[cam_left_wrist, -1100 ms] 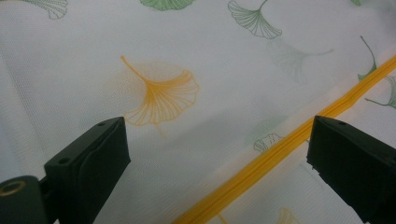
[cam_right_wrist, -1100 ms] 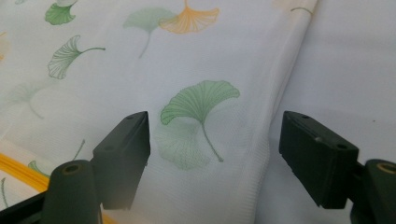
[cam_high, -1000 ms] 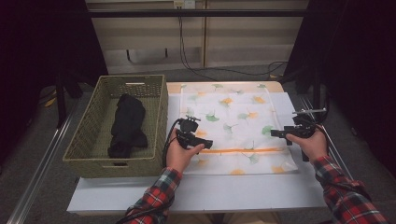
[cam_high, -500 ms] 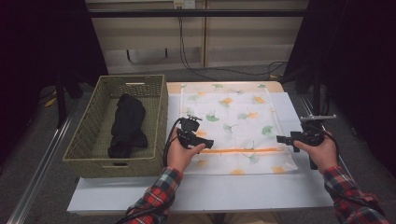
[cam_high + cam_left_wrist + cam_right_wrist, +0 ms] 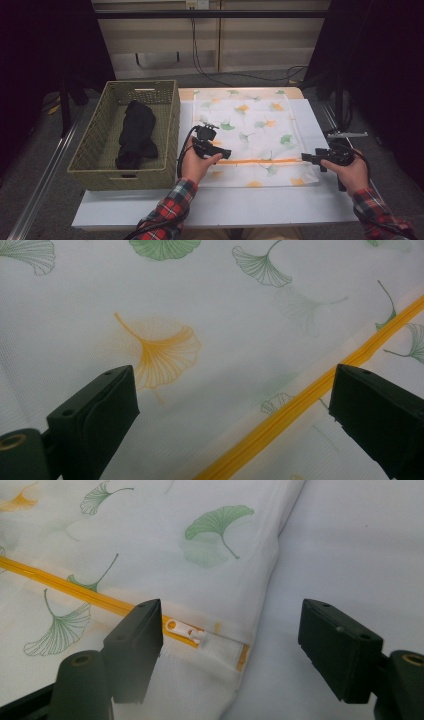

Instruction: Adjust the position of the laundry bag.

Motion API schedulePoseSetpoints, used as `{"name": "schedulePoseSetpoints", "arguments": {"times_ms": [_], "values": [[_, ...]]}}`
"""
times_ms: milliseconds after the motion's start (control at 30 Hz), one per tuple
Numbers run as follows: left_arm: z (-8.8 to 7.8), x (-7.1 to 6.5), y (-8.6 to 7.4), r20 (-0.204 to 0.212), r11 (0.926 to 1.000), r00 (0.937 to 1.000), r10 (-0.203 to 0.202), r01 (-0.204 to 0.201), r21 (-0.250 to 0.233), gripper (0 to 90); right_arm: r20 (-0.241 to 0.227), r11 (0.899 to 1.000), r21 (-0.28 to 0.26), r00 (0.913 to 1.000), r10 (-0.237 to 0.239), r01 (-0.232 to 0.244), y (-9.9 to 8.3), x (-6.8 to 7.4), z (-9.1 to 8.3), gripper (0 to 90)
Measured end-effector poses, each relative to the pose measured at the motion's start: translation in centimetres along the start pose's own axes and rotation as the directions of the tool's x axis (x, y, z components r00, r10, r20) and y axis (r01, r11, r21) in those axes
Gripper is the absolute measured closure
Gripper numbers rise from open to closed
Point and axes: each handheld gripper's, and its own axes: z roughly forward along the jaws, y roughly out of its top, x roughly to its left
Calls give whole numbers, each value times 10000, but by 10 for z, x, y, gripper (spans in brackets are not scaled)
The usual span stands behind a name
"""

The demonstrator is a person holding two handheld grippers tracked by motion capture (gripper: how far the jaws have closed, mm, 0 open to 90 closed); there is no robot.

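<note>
1. White mesh, printed with ginkgo leaves: the bag (image 5: 250,135) lies flat on the bench (image 5: 320,200), its orange zip (image 5: 65,587) running along your near edge.
2. Your left tongs (image 5: 222,151) hang spread over the zip's left stretch, likely to pin the cloth.
3. Your right tongs (image 5: 306,157) have just been closing a little, yet stand wide with nothing pinched; they frame the white pull (image 5: 185,629) at the bag's right end, ready to grab it.
4. The basket (image 5: 90,160) with the dark garment (image 5: 135,132) sits just left, within easy reach.
</note>
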Motion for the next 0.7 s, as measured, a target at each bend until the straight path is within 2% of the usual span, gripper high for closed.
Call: {"name": "schedulePoseSetpoints", "arguments": {"times_ms": [267, 367, 400, 600, 700], "values": [[2, -2, 2, 35, 10000, 10000, 37, -37, 38, 50, -14, 9999, -35, 9999, -122, 122, -9, 2, -2, 292], [3, -4, 3, 14, 10000, 10000, 8, -8, -47, 50, -10, 9999, 86, 9999, -110, 110, -11, 3, -2, 313], [3, -4, 3, 45, 9999, 9999, 117, -117, 18, 50, -13, 9999, 84, 10000, -66, 66, -11, 2, -3, 320], [4, -6, 3, -7, 9998, 9998, 195, -195, 86, 50, 5, 9994, 309, 9999, -137, 137, -14, 1, -3, 368], [5, -6, 3, 34, 9998, 9998, 182, -182, 66, 50, 81, 9989, 341, 9995, -309, 306, -15, 0, -2, 375]]}}
